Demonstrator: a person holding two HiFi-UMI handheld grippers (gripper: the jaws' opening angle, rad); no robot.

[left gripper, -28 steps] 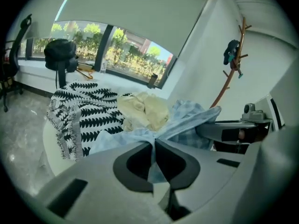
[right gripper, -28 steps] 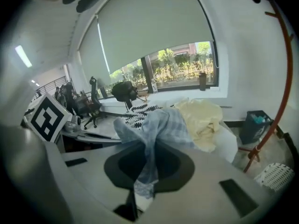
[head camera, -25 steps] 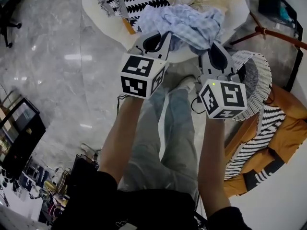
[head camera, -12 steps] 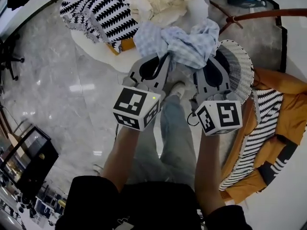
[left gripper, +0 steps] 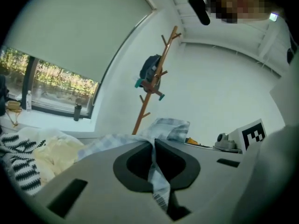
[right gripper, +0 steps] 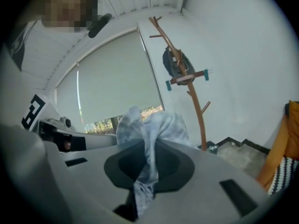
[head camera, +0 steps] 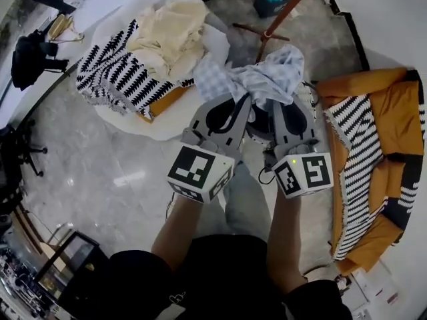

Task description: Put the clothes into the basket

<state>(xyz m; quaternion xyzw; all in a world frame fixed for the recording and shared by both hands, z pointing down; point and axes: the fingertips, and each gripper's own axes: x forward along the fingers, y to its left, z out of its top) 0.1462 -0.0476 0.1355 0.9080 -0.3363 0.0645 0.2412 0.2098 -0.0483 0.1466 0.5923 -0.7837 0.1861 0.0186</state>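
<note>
Checked garment (head camera: pixel 265 79), soft, crumpled, between left gripper (head camera: pixel 244 101) and right gripper (head camera: pixel 287 103)

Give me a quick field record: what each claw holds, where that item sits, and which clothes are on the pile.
left claw: shut on the checked garment, cloth pinched between the jaws
right claw: shut on the same checked garment, at another part of it
garment position: bunched between both claws, held up clear of the pile
on the pile: cream garment; black-and-white patterned cloth
behind: wooden coat stand
</note>
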